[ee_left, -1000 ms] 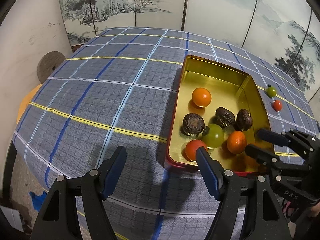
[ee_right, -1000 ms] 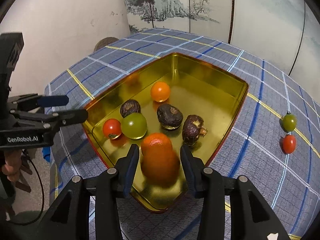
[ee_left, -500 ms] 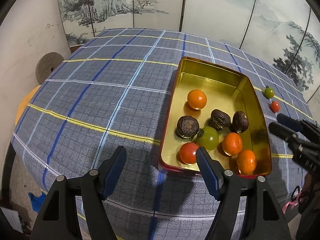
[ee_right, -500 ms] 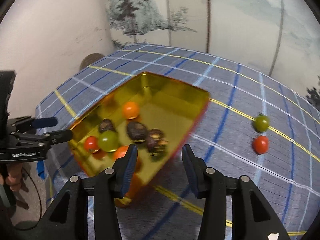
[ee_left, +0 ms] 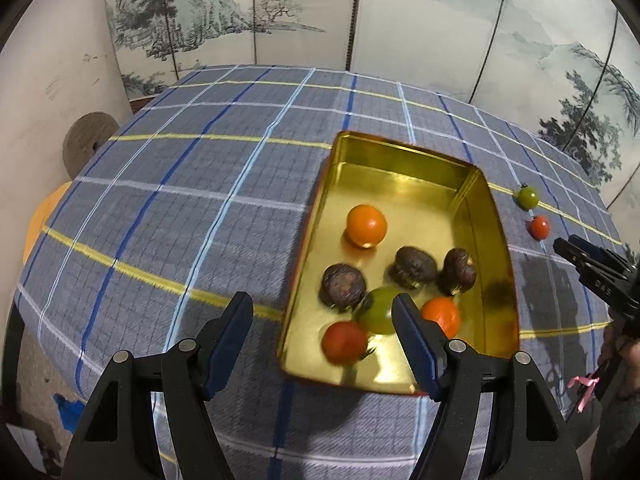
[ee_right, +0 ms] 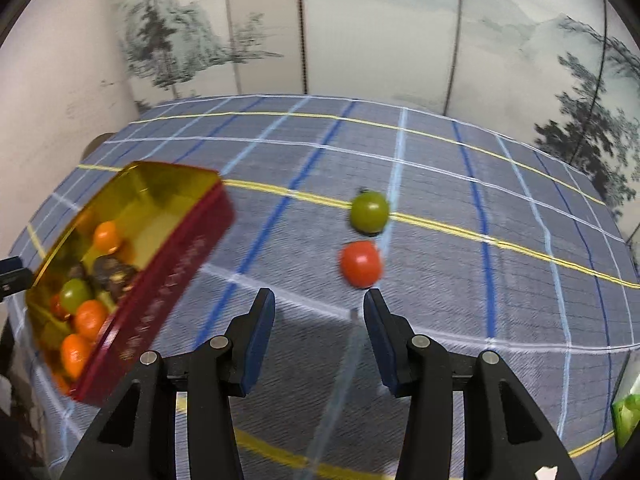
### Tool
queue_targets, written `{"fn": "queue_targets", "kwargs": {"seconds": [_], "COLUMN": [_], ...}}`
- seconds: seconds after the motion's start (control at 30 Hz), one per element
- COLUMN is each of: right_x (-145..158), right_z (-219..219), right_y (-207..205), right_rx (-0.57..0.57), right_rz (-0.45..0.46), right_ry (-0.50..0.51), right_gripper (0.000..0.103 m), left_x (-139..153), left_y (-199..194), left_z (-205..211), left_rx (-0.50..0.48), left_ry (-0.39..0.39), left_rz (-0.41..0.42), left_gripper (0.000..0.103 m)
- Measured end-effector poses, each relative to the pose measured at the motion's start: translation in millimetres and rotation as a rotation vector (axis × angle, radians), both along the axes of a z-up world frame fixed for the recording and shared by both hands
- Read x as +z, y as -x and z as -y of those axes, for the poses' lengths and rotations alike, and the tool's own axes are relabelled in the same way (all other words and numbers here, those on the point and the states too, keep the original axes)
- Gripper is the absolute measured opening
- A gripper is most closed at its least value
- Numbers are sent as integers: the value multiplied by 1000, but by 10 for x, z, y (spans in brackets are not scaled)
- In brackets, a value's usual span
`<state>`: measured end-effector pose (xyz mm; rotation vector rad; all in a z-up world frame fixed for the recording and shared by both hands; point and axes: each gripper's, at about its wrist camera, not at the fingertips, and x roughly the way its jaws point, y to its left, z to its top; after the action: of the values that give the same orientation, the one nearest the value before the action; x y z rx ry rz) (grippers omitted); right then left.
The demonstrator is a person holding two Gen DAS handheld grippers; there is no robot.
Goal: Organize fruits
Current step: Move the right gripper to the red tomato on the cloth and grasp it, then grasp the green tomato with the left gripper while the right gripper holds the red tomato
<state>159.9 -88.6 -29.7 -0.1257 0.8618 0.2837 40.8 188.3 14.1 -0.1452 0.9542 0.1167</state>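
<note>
A gold tin [ee_left: 404, 160] with red outer walls [ee_right: 168, 292] sits on the checked tablecloth and holds several fruits: oranges [ee_left: 366, 225], dark brown fruits [ee_left: 343, 285], a green tomato [ee_left: 378, 309] and a red tomato [ee_left: 344, 342]. A loose green tomato [ee_right: 369, 211] and a loose red tomato [ee_right: 360, 263] lie on the cloth right of the tin. My right gripper [ee_right: 319, 320] is open and empty, just short of the red tomato. My left gripper [ee_left: 322, 328] is open and empty over the tin's near left edge.
The table's front edge [ee_left: 280, 440] curves close below my left gripper. A painted folding screen [ee_left: 360, 12] stands behind the table. A round brown disc [ee_left: 86, 140] leans on the wall at the left. A green packet [ee_right: 628, 416] shows at the far right.
My right gripper has let go of the orange in the tin, opened, and swung right toward the two loose tomatoes. My left gripper has drifted slightly left.
</note>
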Motion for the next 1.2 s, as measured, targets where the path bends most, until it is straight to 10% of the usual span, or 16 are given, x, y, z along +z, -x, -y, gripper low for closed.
{"fn": "queue_targets", "kwargs": {"seconds": [1.2], "right_x": [-403], "right_z": [630], "right_y": [-522], "right_rx": [-60], "right_rz": [-51], "right_ry": [54], "right_gripper": [29], "left_x": [54], "left_y": [-1350], "left_z": [1732], "left_rx": [-217], "left_ry": [72], "left_rz": [-62], "left_gripper": [72]}}
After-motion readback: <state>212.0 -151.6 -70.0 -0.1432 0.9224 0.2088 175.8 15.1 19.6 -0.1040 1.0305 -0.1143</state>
